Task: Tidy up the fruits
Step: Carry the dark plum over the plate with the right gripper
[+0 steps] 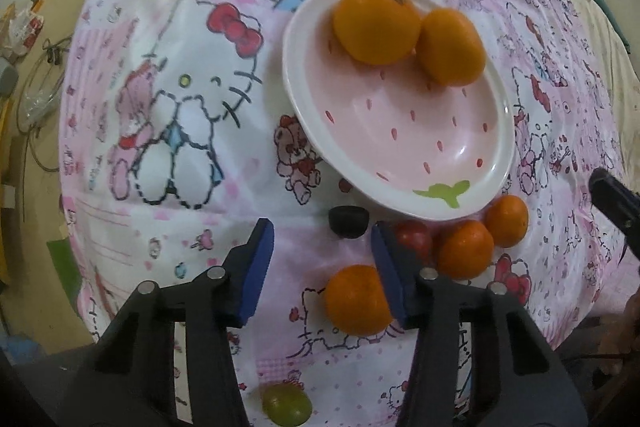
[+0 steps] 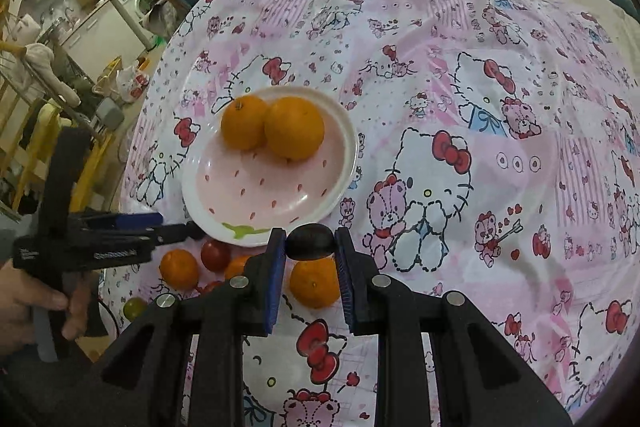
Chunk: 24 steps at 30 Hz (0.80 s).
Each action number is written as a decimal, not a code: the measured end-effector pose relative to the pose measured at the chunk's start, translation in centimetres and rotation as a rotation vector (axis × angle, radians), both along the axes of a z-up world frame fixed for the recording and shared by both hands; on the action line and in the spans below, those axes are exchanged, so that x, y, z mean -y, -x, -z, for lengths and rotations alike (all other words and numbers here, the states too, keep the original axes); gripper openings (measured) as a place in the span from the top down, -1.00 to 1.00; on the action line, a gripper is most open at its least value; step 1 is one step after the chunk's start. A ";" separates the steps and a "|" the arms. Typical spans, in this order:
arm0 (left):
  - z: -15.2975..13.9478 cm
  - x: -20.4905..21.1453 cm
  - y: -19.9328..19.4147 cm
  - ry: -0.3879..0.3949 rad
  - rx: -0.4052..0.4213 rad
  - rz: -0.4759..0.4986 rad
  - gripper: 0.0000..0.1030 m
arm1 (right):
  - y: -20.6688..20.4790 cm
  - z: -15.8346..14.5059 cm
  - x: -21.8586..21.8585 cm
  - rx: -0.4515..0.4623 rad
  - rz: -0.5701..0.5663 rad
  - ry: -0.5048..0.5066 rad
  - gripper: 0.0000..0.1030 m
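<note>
A pink strawberry-pattern plate holds two large oranges. Near its front rim lie a dark plum, a cherry tomato, three small oranges and a green grape. My left gripper is open above the cloth, one small orange beside its right finger. My right gripper has its pads on both sides of the dark plum; I cannot tell if it presses it.
A Hello Kitty cloth covers the round table. Its edge drops off at the left in the left wrist view. My left hand and gripper body show at the left of the right wrist view. Kitchen clutter stands beyond.
</note>
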<state>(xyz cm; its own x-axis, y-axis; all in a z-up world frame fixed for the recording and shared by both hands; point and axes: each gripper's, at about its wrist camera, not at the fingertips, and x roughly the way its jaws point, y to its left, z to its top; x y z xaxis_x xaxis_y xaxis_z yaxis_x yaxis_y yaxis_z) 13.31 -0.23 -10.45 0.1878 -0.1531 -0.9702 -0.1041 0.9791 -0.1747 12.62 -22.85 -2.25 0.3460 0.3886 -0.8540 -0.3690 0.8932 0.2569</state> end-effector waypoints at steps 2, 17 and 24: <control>0.6 0.3 -0.3 0.008 -0.026 0.020 0.30 | -0.2 0.0 0.1 -0.005 0.003 -0.009 0.50; 2.1 2.2 -1.8 0.024 -0.041 0.069 0.63 | -0.5 0.3 0.5 -0.020 0.019 -0.008 0.50; 2.4 2.3 -2.4 0.022 -0.044 0.087 0.66 | -0.6 0.5 0.0 -0.011 0.007 0.024 0.50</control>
<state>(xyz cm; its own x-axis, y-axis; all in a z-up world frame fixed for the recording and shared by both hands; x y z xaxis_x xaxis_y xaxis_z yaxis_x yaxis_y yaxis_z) 15.72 -2.48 -12.82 0.1298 -0.1888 -0.9734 -0.0266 0.9807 -0.1938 13.18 -22.81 -2.79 0.3396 0.3655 -0.8667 -0.3597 0.9019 0.2394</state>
